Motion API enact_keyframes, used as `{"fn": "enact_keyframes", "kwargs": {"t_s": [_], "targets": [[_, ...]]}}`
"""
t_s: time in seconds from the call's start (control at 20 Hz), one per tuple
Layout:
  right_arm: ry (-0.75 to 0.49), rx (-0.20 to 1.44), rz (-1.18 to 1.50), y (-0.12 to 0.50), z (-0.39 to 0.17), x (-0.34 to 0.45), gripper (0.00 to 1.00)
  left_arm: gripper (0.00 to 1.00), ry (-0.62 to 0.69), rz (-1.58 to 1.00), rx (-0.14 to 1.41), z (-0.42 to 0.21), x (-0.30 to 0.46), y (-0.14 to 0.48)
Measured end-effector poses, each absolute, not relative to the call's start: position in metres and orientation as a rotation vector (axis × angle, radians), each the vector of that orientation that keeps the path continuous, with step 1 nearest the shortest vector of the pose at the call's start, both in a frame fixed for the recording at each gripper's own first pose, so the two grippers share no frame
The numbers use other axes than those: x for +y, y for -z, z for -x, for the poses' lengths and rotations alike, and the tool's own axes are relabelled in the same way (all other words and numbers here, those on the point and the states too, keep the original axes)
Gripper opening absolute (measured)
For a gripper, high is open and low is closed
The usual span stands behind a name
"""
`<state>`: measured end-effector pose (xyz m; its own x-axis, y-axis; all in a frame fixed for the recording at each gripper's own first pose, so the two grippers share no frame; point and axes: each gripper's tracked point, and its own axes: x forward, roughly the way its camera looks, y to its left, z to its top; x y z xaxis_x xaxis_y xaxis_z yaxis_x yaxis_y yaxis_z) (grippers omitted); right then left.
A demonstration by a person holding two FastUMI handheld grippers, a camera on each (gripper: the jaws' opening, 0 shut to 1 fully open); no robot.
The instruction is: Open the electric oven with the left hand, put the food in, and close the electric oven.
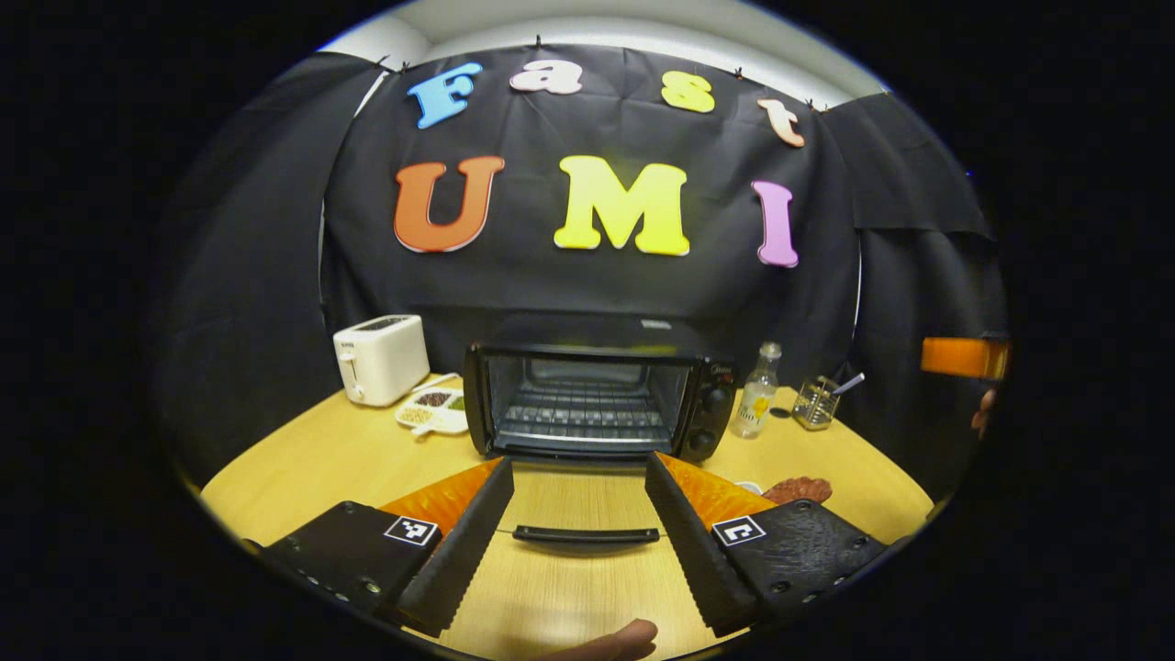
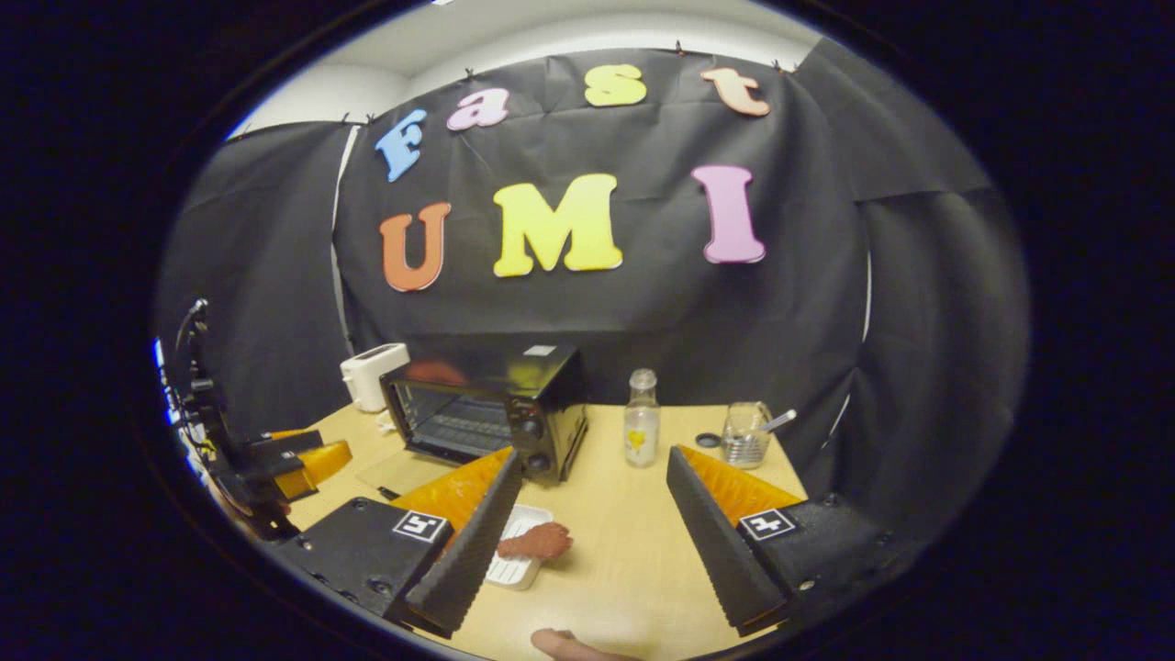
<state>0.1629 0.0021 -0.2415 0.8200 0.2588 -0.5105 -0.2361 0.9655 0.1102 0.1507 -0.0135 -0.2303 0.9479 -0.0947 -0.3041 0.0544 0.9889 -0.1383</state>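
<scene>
Oven door lying open flat: the reddish-brown piece of food (image 2: 535, 542) is sitting on a small white tray (image 2: 514, 560) just ahead-left of the released right tool (image 2: 587, 532), nearer it than the spread left tool (image 1: 578, 532), with the black electric oven (image 2: 486, 418) gaping beyond.

Black oven (image 1: 597, 399), white toaster (image 1: 381, 358), reddish-brown food (image 2: 537, 542) on a white tray (image 2: 514, 565), pale wood-grain table (image 1: 321, 459).

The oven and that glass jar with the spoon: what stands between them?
A small clear bottle stands between the oven and the jar, plain in the right gripper view; a little dark lid lies by the jar.
</scene>
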Motion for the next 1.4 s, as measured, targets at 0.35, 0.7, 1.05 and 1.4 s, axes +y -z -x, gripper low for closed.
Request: {"fn": "enact_keyframes", "kwargs": {"t_s": [0.35,0.7,1.05,1.4], "targets": [[-0.37,0.954,-0.217,0.355,-0.167,0.027,0.95,0.93,0.006,0.016,0.097,-0.127,0.012,0.145],[-0.486,1.197,-0.458,0.414,-0.158,0.051,0.49,0.95,0.011,0.05,0.15,-0.116,0.021,0.16],[-0.507,1.112,-0.383,0.378,-0.146,0.053,0.09,0.95,0.013,0.08,0.169,-0.104,0.033,0.166],[-0.515,0.876,-0.112,0.307,-0.141,0.074,0.09,0.95,0.013,0.074,0.174,-0.089,0.05,0.163]]}}
